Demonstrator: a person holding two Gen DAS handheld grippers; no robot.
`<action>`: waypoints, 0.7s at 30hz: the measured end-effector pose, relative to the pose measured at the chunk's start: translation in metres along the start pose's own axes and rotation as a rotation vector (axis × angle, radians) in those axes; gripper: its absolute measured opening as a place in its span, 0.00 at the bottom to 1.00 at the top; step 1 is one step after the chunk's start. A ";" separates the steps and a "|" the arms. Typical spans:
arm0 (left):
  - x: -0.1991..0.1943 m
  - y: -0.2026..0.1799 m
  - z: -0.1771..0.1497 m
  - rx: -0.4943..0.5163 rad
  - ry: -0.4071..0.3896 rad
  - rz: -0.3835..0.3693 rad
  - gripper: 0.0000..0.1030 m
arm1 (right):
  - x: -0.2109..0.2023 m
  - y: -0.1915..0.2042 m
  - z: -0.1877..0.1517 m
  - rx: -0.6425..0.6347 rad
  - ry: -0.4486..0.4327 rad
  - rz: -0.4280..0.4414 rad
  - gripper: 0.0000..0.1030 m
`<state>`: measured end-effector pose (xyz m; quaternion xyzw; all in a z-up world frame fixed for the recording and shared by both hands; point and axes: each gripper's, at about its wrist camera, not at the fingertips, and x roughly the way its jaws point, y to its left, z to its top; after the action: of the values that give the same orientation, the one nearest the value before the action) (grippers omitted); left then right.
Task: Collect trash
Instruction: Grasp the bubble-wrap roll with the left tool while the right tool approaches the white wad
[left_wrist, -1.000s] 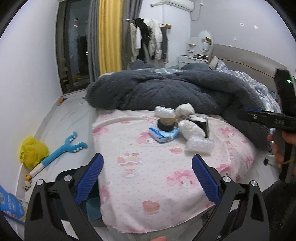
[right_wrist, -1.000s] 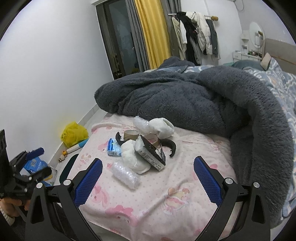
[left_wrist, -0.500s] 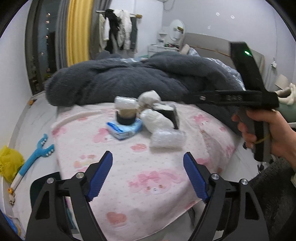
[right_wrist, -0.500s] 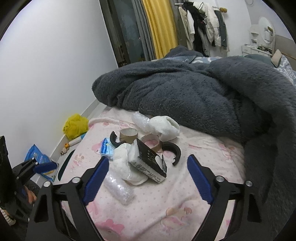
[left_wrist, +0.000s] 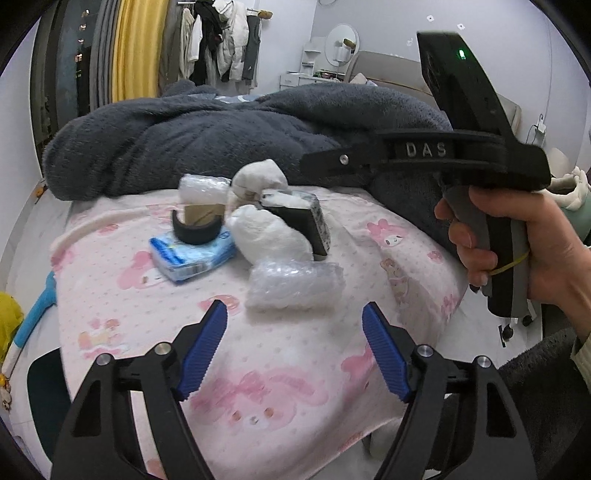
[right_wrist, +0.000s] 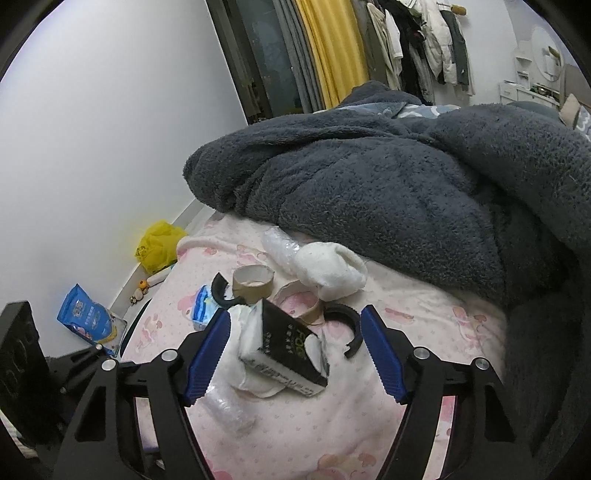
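One dark grey fleece blanket lies heaped across the far half of one bed, whose pink cartoon-print sheet is bare toward the near edge. The trash sits in a loose pile on the sheet, just in front of the blanket's edge.

Counted, largest first: one black carton with white paper stuffed in its open end, two white wads of tissue, two rolls of bubble wrap, one blue tissue pack, two cardboard tape cores, and two black curved plastic strips.

The left gripper hovers above the sheet just short of the nearer bubble wrap roll, its blue pads part-way apart and just now closing, holding nothing. The right gripper has its pads either side of the black carton, also just closing; they are not pressing on it.

Only the left view shows the hand gripping the right tool's handle. Only the right view shows a yellow bag and a blue packet on the floor by the wall.
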<state>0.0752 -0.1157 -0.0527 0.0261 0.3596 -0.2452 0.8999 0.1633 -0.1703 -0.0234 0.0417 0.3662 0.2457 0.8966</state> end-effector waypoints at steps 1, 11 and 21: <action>0.004 -0.002 0.001 0.004 0.001 0.002 0.76 | 0.001 -0.002 0.001 0.005 0.002 0.002 0.72; 0.035 -0.012 0.010 0.024 0.011 0.060 0.84 | 0.013 -0.017 0.009 0.041 0.009 -0.001 0.80; 0.050 -0.004 0.014 -0.006 0.045 0.052 0.64 | 0.032 -0.027 0.018 0.091 0.025 0.014 0.82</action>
<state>0.1134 -0.1433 -0.0747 0.0384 0.3797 -0.2199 0.8978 0.2061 -0.1765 -0.0378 0.0818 0.3876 0.2355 0.8875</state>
